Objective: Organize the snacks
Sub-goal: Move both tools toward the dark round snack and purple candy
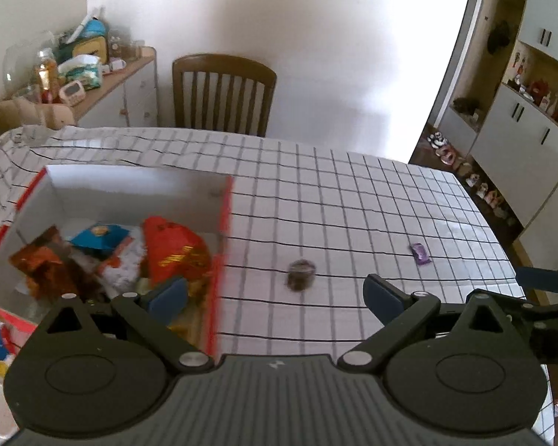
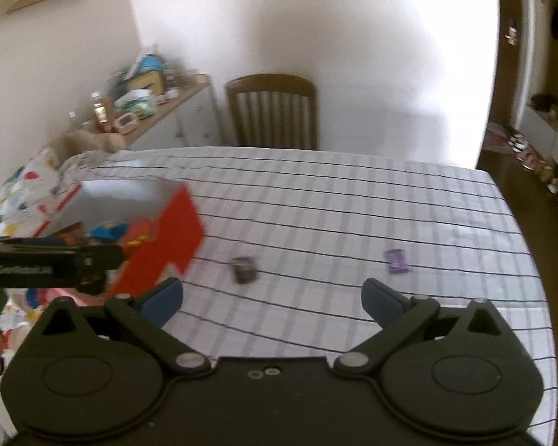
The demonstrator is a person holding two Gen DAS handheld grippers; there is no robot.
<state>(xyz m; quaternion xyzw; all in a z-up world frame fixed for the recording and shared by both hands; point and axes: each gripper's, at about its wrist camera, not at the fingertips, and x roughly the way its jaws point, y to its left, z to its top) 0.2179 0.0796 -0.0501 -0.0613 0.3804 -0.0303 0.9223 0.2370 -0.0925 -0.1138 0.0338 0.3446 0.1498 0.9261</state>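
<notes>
With most snacks already in the box (image 1: pixel 130 193), a brown one (image 1: pixel 300 269) and a purple one (image 1: pixel 419 253) remain on the table (image 1: pixel 353 200); left gripper (image 1: pixel 275 293) and right gripper (image 2: pixel 273 295) spread wide, empty.

both wrist views above table (image 1: pixel 353 193), facing chair (image 1: pixel 223 93)

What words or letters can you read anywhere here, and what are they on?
"DA": start of a cut-off word on the right gripper, seen from the left wrist.
White lettering on the left gripper's side: too blurred to read.
Gold print on the red packet in the box: unreadable.
</notes>
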